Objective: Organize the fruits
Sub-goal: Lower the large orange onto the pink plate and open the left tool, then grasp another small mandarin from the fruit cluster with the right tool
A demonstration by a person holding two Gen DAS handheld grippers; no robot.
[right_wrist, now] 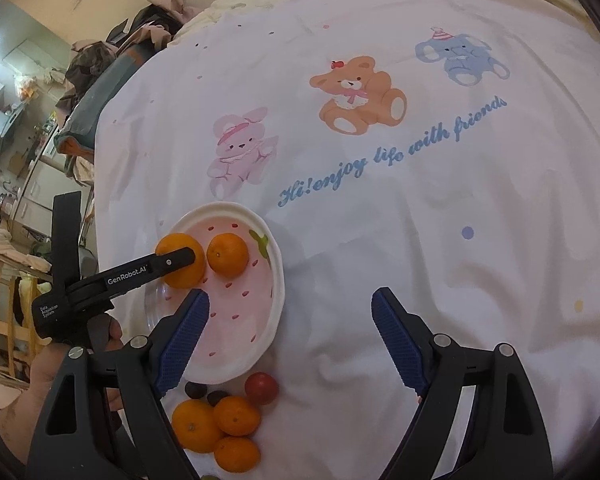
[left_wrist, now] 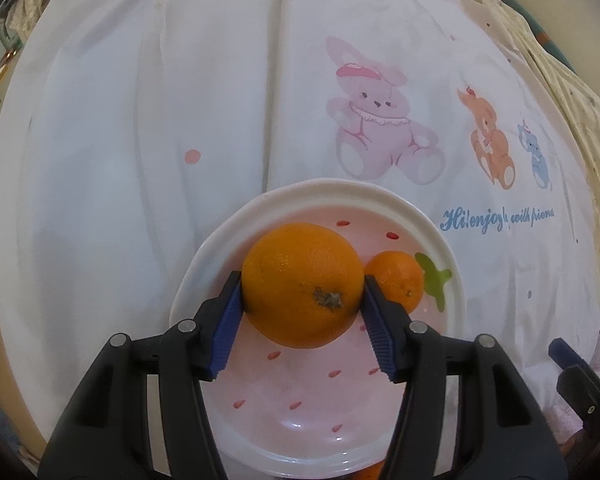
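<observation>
The left tongs (left_wrist: pixel 302 290) grip a big orange (left_wrist: pixel 302 284) between ribbed blue pads (left_wrist: pixel 226 332), over the near half of a plate (left_wrist: pixel 204 248); whether the fruit rests on the dish or hangs just above it is hard to tell. A smaller orange (left_wrist: pixel 396 280) sits on the plate just beside it, partly behind the right pad. The plate is glossy, white-rimmed with a wavy edge, pink inside with red seed marks and a green leaf print. The right tongs (right_wrist: pixel 290 300) stand wide apart and hold nothing; their left finger crosses the plate's near rim. Nearest that camera, three oranges (right_wrist: pixel 236 416), a red fruit (right_wrist: pixel 261 388) and two dark ones (right_wrist: pixel 196 390) cluster on a creased white sheet (right_wrist: pixel 380 220) printed with cartoon animals; the dark ones are partly hidden. Cluttered furniture lies blurred beyond the sheet's left edge.
</observation>
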